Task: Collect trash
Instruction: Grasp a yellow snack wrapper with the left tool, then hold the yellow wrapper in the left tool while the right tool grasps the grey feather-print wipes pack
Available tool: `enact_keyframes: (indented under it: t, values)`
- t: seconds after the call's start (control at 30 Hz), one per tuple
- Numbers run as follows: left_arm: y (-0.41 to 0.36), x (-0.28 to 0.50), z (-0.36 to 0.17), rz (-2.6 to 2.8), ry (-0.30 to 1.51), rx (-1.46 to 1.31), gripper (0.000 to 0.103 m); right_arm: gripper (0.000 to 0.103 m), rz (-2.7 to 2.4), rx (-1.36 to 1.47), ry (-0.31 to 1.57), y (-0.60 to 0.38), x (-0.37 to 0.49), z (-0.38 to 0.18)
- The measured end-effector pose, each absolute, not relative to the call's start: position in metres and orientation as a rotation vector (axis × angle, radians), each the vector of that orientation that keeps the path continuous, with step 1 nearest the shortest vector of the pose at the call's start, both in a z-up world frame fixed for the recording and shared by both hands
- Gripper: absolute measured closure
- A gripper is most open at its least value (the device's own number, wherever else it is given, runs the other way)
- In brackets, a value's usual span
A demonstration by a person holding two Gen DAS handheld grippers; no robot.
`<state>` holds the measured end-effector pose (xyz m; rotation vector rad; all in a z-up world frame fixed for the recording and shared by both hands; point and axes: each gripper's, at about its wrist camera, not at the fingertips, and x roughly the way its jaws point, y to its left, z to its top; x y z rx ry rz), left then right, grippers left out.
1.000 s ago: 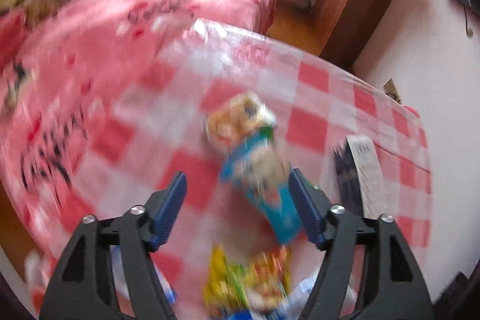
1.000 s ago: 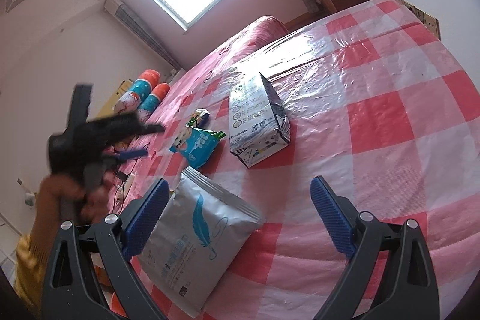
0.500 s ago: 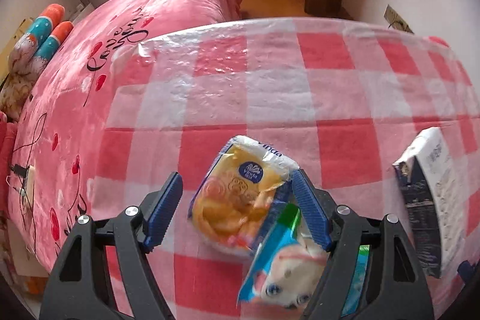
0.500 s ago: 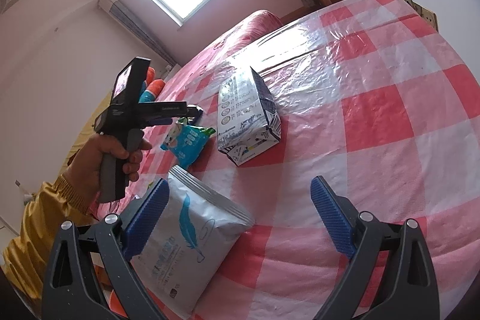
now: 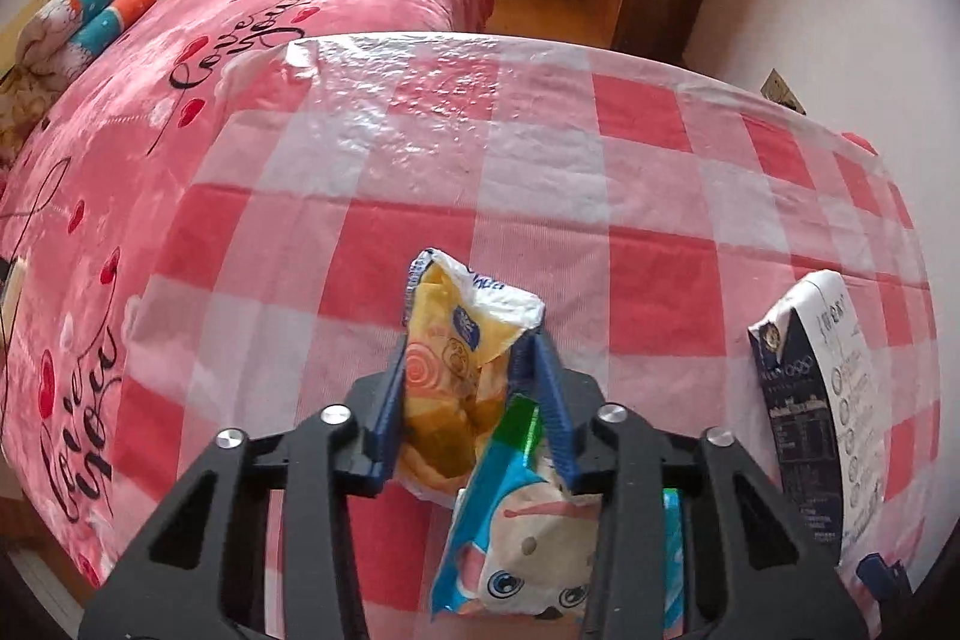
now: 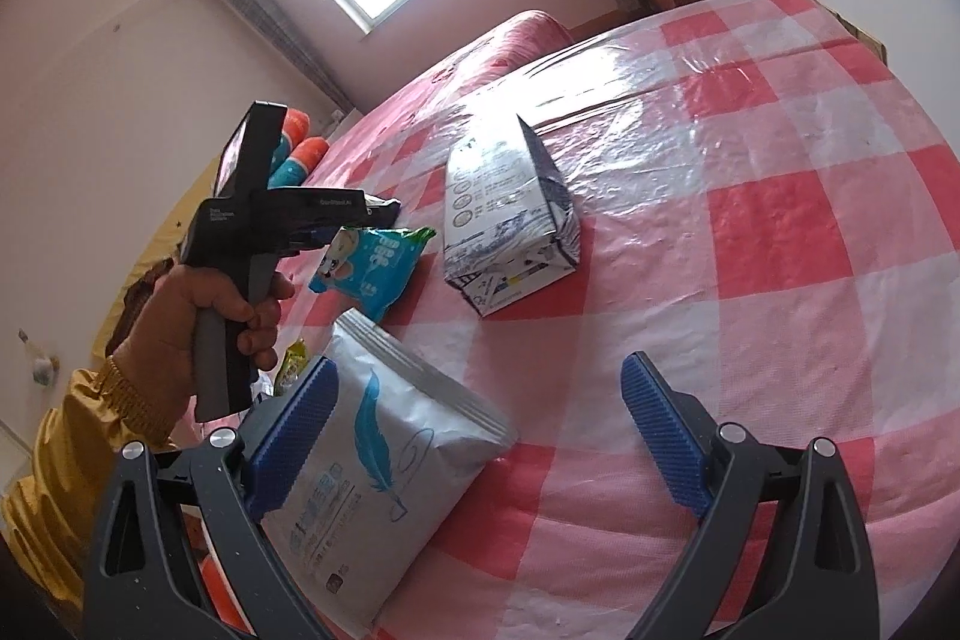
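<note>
While your left claw [image 5: 471, 367] has just been closing, its pads now pinch the yellow snack wrapper [image 5: 459, 340]. Beside that wrapper lies the blue wipes pack [image 5: 516, 538]. Your right claw [image 6: 480, 436] gapes wide, holding nothing.

A crumpled yellow snack wrapper [image 5: 456, 376] is standing pinched between the left tool's [image 5: 471, 400] blue pads. At its 5 o'clock a blue cartoon-printed packet [image 5: 516, 538] is lying on the checked counter [image 5: 600, 148]. At 3 o'clock a dark-and-white carton [image 5: 822, 400] is lying on its side. A silver feather-printed pouch [image 6: 384, 466] is lying flat at the carton's 7 o'clock.
</note>
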<state>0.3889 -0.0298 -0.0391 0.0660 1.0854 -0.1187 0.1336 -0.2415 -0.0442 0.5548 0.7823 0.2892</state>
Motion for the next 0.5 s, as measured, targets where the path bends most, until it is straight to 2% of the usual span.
enact_keyframes:
  t: [0.07, 0.23, 0.3, 0.5]
  values:
    - [-0.027, 0.382, -0.037, -0.119, 1.081, 0.042, 0.070, 0.009, 0.293, 0.546, 0.785, -0.240, 0.135, -0.044]
    - [-0.012, 0.360, -0.031, -0.129, 1.067, -0.041, 0.074, 0.009, 0.294, 0.534, 0.803, -0.237, 0.138, -0.047]
    - [-0.005, 0.351, -0.027, -0.132, 1.051, -0.068, 0.085, 0.009, 0.301, 0.527, 0.803, -0.238, 0.139, -0.047]
    - [0.020, 0.324, -0.012, -0.168, 1.007, -0.172, 0.087, 0.009, 0.351, 0.475, 0.809, -0.223, 0.138, -0.045]
